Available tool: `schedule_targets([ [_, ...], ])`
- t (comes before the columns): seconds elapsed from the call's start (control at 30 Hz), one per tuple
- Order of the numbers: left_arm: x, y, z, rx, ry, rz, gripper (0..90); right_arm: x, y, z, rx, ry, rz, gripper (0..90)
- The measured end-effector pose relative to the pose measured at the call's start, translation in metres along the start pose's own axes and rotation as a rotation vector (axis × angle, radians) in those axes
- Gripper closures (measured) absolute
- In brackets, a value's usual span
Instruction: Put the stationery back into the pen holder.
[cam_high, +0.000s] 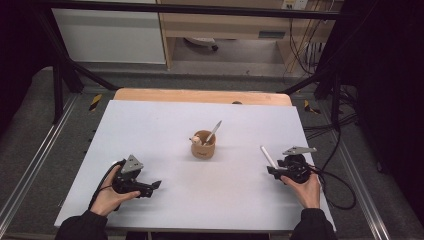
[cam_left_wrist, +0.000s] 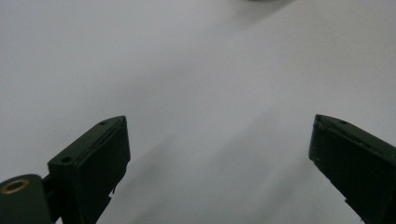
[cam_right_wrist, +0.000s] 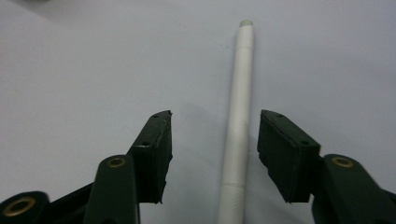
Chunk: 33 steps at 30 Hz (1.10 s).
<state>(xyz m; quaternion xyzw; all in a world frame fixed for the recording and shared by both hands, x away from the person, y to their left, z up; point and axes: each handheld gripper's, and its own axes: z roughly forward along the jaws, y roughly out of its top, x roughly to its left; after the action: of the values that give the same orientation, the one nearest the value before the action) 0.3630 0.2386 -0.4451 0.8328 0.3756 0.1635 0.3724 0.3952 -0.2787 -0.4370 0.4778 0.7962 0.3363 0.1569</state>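
Here, the wooden cup (cam_high: 203, 145) at the middle of the white tabletop (cam_high: 165, 125) serves as the landmark. Left of and nearer the person than the cup, well apart from it, the left hand (cam_high: 107, 196) rests on the tabletop and holds the left gripper (cam_high: 153, 186), which points level toward the right. In the left gripper view its jaws stand wide apart over bare white surface, with nothing between them (cam_left_wrist: 219, 154). The cup itself holds a small pale object (cam_high: 197, 140) and a slim utensil (cam_high: 214, 131) whose handle leans up and to the right over the rim.

Right of the cup, also well apart and slightly nearer the person, the white pen-like stick (cam_high: 268, 156) lies flat on the tabletop, slanting away toward the upper left. The right hand (cam_high: 303, 189) holds the right gripper (cam_high: 270, 171) at the stick's near end. In the right gripper view the stick (cam_right_wrist: 239, 121) runs lengthwise between the two jaws, closer to the right jaw; the right gripper (cam_right_wrist: 215, 140) has its jaws part-way closed, a gap showing on each side of the stick, so the pads do not press on it.
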Motion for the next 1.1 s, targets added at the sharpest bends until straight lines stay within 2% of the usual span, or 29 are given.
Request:
schedule_targets([
  [0.27, -0.0010, -0.0007, 0.0011, 0.004, 0.000, 0.005, 5.5, -0.0048, -0.0045, 0.0001, 0.002, -0.014, 0.032, 61.3],
  [0.47, -0.0008, -0.0010, 0.0014, 0.007, 0.000, 0.003, 5.5, -0.0051, -0.0056, 0.0032, 0.013, -0.023, 0.026, 69.7],
  [0.6, -0.0014, -0.0008, 0.0017, 0.008, 0.000, 0.003, 5.5, -0.0040, -0.0060, 0.0056, 0.032, -0.037, 0.020, 73.2],
  [0.73, -0.0014, -0.0008, 0.0016, 0.008, 0.000, 0.004, 5.5, -0.0039, -0.0067, 0.0057, 0.028, -0.049, 0.022, 76.3],
  [0.97, -0.0017, -0.0003, 0.0013, 0.004, 0.000, 0.005, 5.5, -0.0046, -0.0087, 0.0058, 0.015, -0.055, 0.055, 78.3],
  [1.1, -0.0019, 0.0000, 0.0009, 0.001, -0.001, 0.005, 5.5, -0.0036, -0.0081, 0.0059, 0.018, -0.062, 0.056, 78.6],
])
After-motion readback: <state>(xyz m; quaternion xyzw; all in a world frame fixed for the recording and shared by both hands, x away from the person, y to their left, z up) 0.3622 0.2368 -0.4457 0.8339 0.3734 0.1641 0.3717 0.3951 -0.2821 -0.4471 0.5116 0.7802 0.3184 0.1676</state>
